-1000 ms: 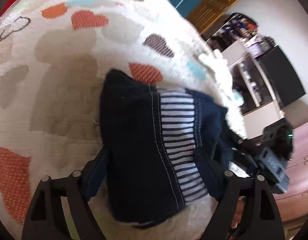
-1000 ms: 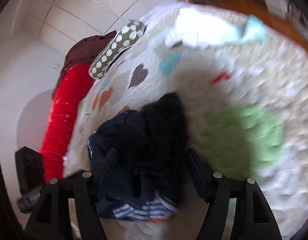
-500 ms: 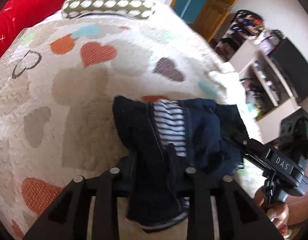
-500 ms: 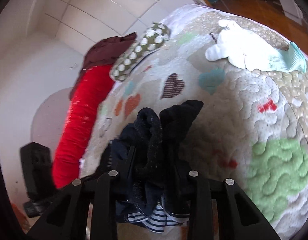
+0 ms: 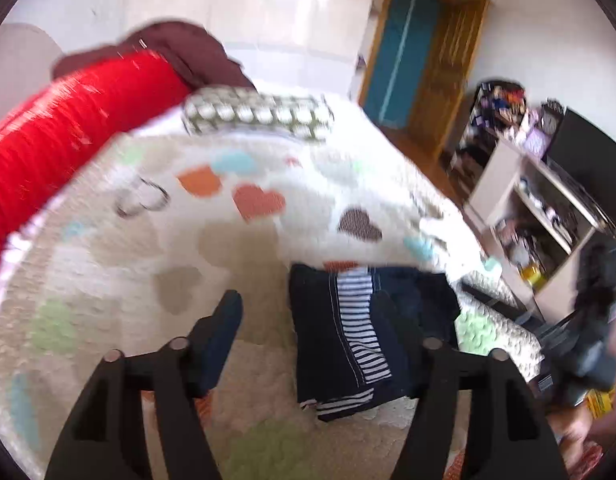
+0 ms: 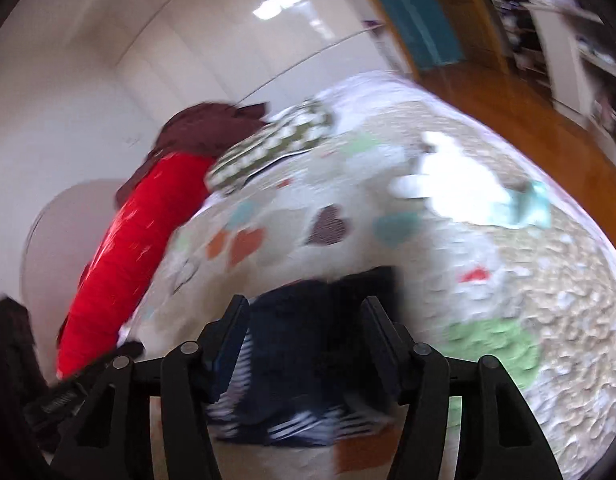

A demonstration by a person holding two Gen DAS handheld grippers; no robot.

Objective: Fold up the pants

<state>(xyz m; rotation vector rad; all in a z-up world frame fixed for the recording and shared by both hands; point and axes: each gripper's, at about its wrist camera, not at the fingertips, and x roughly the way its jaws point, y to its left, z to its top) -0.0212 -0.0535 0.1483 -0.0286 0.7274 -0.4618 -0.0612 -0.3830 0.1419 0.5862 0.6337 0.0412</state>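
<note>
No readable text, perhaps lost to motion blur

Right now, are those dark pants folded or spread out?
Folded: the navy pants lie as a compact layered bundle on the heart-patterned quilt, striped lining showing.

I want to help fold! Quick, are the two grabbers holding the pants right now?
Left gripper: open, holding nothing; pants lie flat.
Right gripper: open, pants between its fingers, not pinched.

L hand-held gripper [image 5: 314, 324] w/ jaws spread wide, gripping nothing; R hand-held gripper [image 6: 303, 330] also w/ jaws apart, nothing pinched, both angled downward.
</note>
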